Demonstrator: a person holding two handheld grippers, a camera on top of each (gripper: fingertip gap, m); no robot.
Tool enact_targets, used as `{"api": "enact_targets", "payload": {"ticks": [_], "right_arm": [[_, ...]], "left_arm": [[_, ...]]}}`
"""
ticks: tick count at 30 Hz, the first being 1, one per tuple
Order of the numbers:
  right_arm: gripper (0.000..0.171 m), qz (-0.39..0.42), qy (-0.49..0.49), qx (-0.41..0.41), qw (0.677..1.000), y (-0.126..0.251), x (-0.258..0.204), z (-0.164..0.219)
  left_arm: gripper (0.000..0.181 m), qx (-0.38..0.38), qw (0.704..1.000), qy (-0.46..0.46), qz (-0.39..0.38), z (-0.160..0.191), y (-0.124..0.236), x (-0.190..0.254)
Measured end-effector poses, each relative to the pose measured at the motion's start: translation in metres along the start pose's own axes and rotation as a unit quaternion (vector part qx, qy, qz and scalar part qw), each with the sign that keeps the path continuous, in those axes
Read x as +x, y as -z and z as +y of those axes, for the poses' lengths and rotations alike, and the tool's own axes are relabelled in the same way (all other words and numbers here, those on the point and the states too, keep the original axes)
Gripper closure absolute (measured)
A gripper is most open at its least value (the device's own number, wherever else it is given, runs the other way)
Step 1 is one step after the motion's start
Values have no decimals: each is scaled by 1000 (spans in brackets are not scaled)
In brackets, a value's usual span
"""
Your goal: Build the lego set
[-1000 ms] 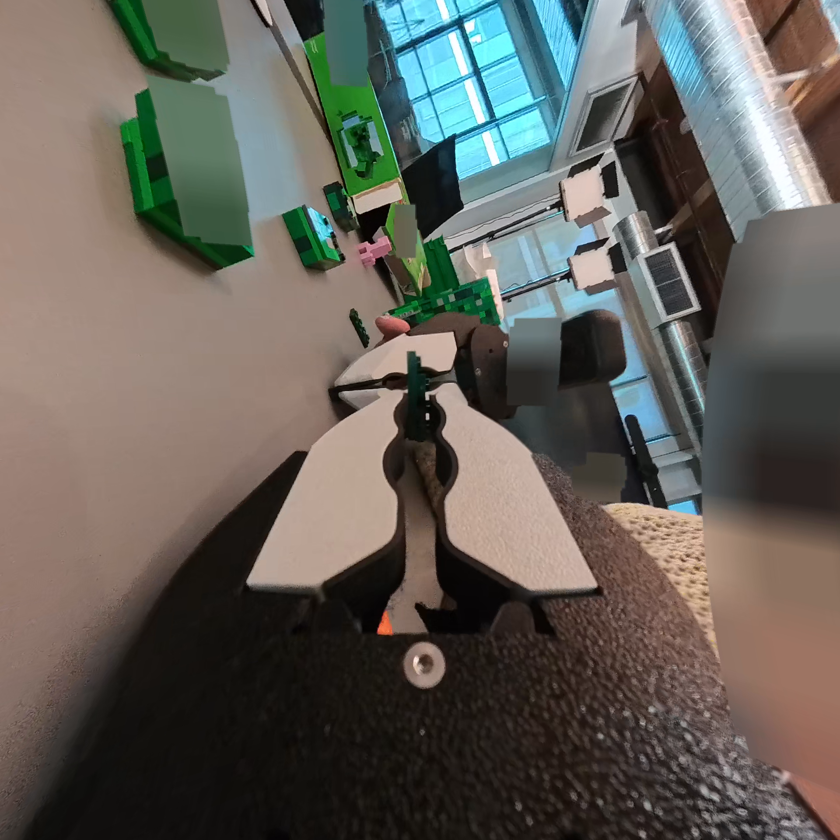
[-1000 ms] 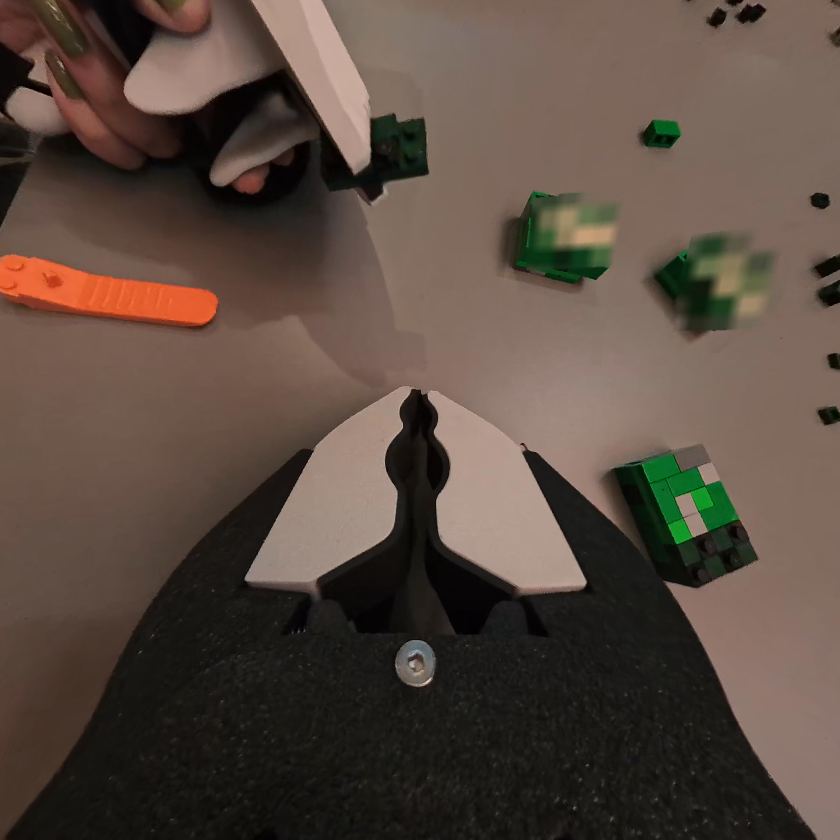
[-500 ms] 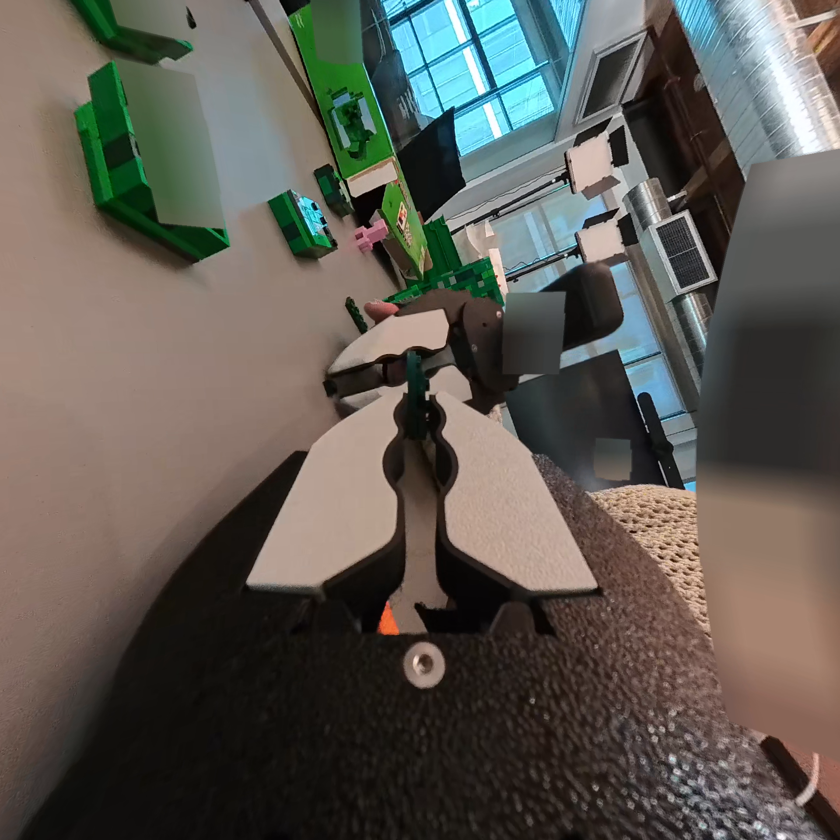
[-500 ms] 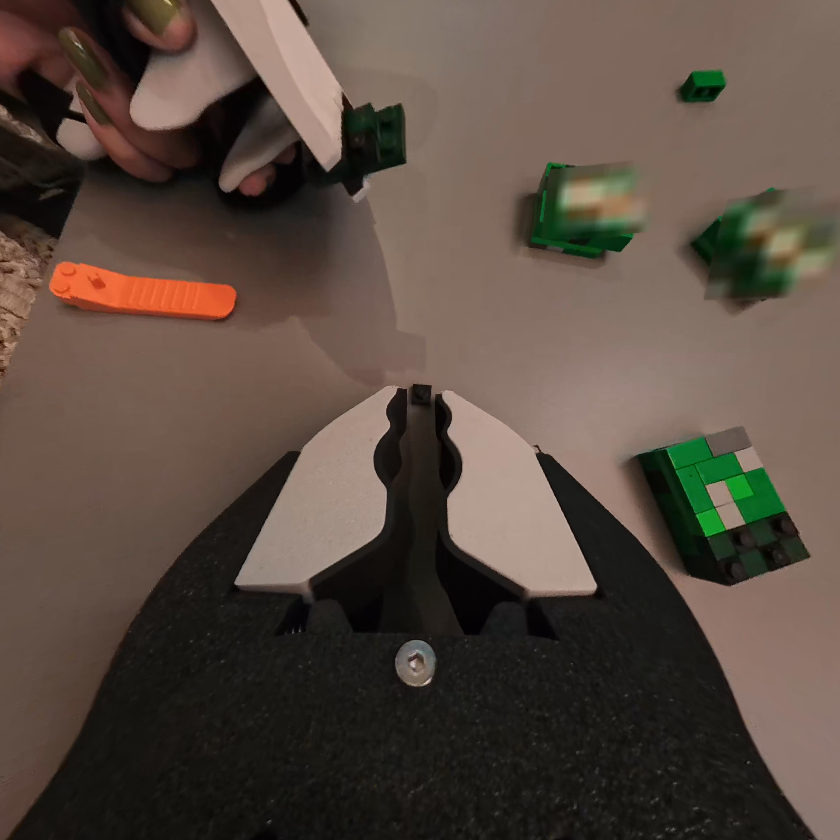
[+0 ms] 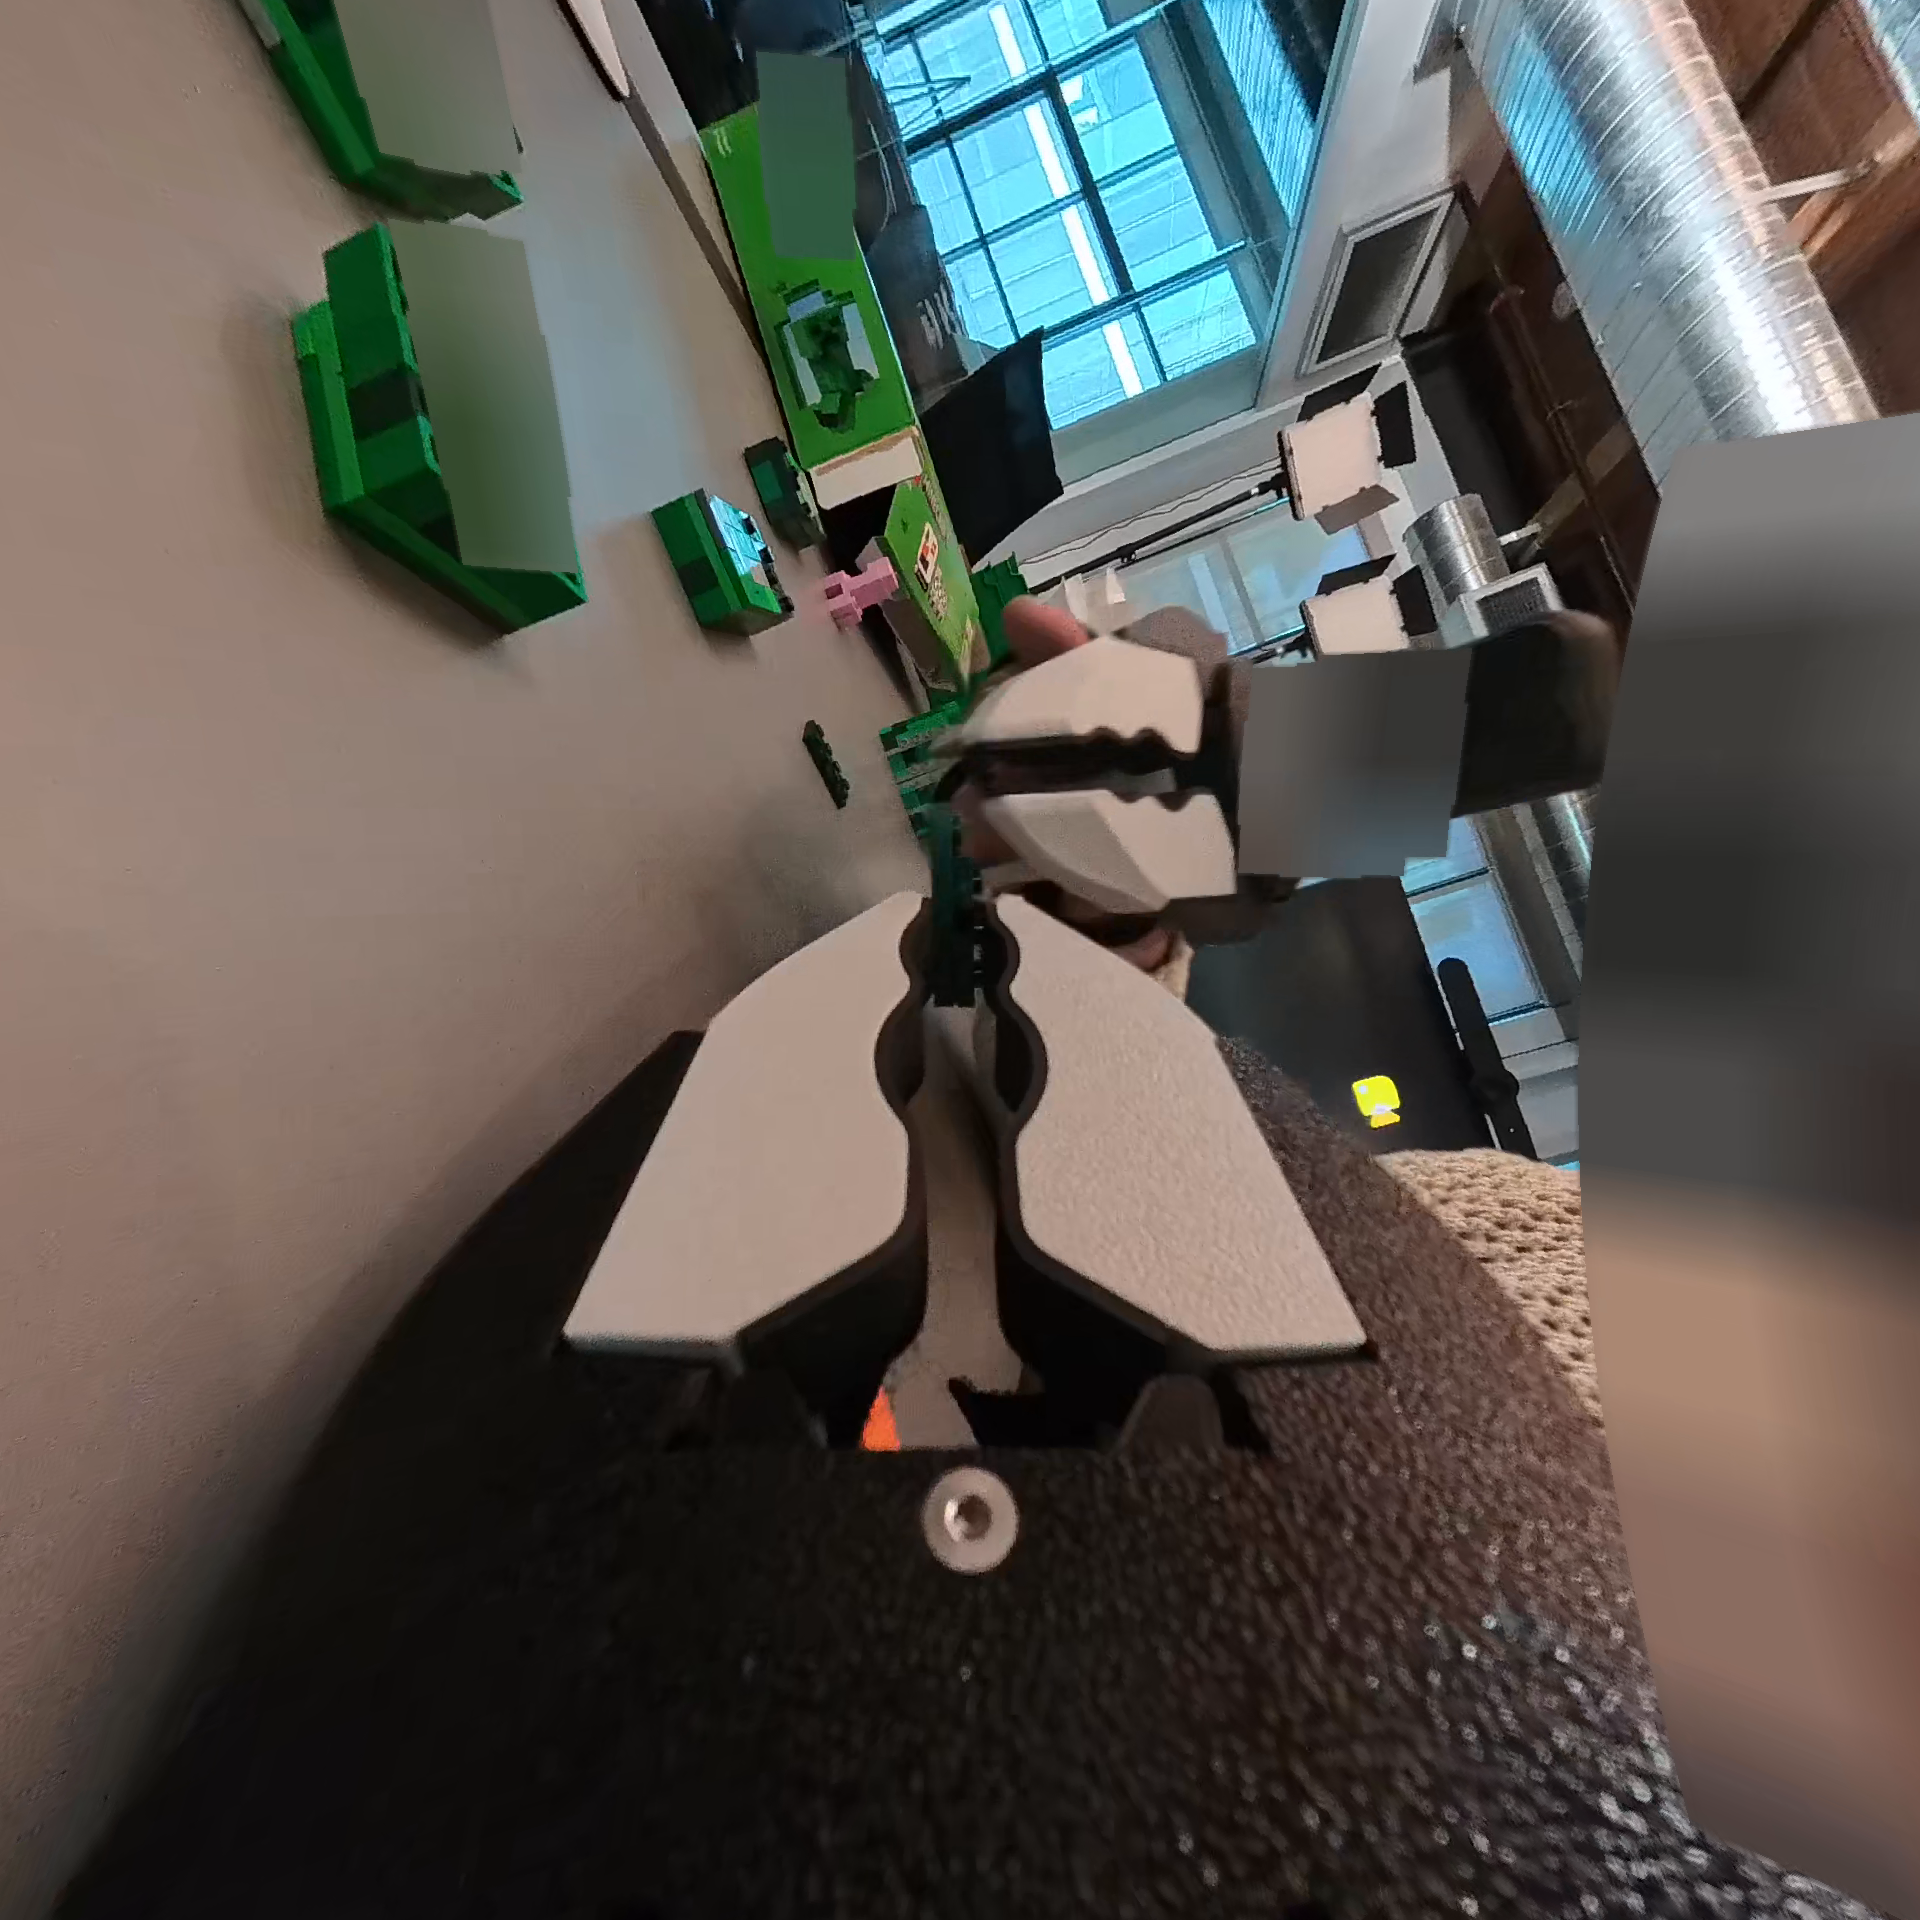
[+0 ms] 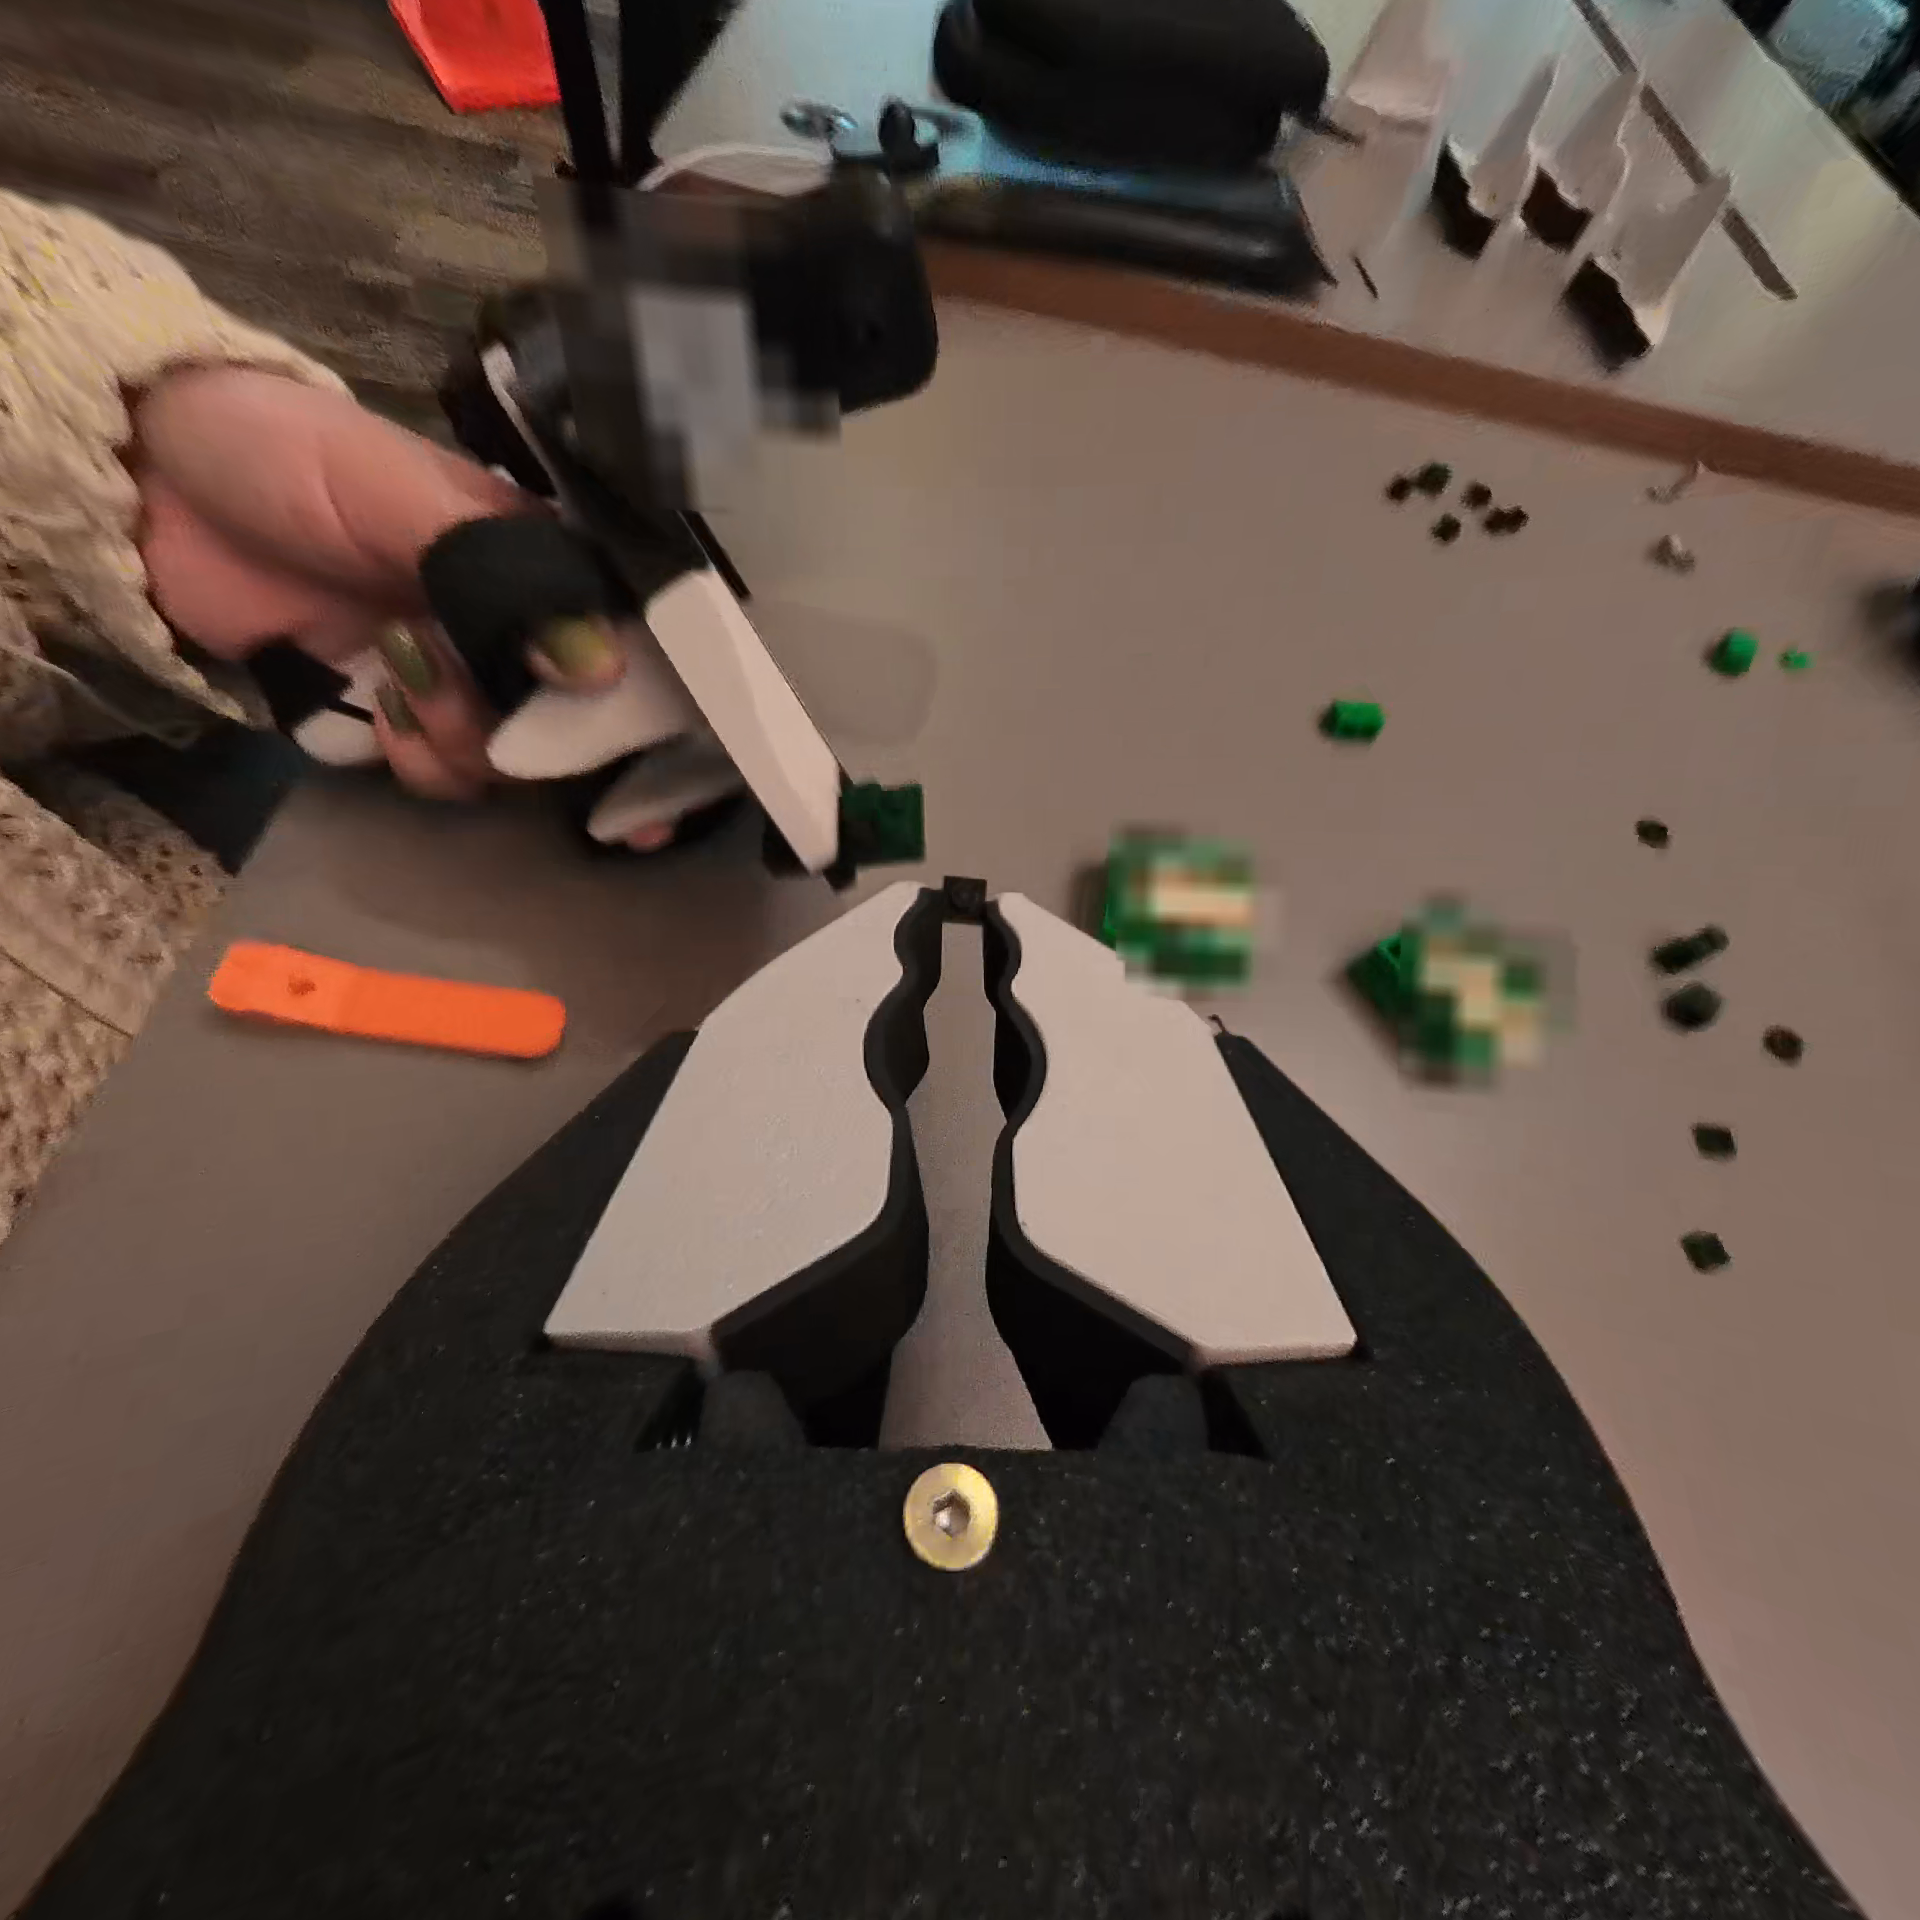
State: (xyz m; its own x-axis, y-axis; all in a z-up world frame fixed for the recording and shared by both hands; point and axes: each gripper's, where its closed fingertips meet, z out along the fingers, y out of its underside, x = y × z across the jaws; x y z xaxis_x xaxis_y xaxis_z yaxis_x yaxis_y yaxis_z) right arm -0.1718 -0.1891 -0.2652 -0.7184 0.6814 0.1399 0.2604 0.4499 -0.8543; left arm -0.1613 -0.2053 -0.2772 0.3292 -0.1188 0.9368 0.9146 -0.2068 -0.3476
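Left hand-held gripper (image 5: 956, 940) is clamping a dark green assembly (image 5: 954, 935); right hand-held gripper (image 6: 961, 902) is pinching what appears to be a small black stud (image 6: 962, 896) above the table (image 6: 1143, 644).

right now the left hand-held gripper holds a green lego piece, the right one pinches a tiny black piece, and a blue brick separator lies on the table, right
Not quite: the separator is orange, as the right wrist view shows. The rest stands: the left hand-held gripper holds a green piece, and the right hand-held gripper pinches a tiny black piece.

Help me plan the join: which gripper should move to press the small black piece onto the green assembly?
Right, probably. The right gripper pinches the small black piece just short of the green assembly, which the left gripper clamps.
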Motion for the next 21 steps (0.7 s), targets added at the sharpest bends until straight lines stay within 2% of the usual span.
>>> {"api": "enact_targets", "payload": {"ticks": [4,21], "right_arm": [[164,-30,14,-5,999,-10,-9,-13],[164,-50,32,-58,997,-17,-16,-9]], "left_arm": [[174,-5,1000,-7,0,1,-1,1],[174,-12,1000,-26,4,5,-2,5]]}}
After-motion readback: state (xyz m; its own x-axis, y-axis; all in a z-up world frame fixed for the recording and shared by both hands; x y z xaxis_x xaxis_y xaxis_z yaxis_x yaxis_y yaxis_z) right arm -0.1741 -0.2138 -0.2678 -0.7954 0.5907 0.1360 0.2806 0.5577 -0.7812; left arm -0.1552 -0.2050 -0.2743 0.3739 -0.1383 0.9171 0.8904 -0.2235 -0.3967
